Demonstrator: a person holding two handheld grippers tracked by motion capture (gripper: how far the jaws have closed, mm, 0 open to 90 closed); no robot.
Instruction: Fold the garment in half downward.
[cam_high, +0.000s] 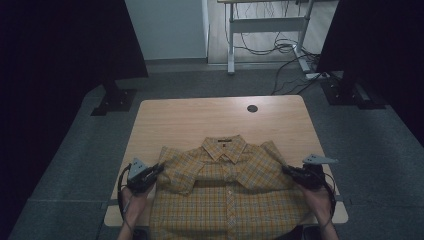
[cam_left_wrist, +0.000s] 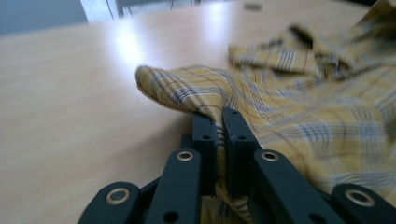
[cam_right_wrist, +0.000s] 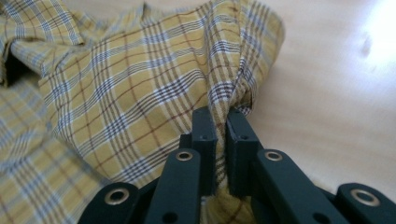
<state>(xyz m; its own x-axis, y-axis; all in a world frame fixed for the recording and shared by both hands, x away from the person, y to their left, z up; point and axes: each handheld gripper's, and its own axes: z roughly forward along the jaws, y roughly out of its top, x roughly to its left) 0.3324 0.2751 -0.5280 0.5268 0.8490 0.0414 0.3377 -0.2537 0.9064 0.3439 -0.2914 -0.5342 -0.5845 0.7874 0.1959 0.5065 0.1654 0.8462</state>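
The shirt (cam_high: 227, 192) lies on the table's (cam_high: 200, 117) near half, between left gripper (cam_high: 159, 170) and right gripper (cam_high: 286, 170).

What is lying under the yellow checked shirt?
The shirt lies on the wooden table. Bare tabletop shows around it on three sides. Whether anything lies beneath the fabric cannot be seen; the cloth covers it.

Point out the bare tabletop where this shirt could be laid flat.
Free: the far strip between the shirt collar and the cable hole. Narrow bare margins lie outside each sleeve. Crowded: the near edge, with the left claw and right claw clamped on the shirt.
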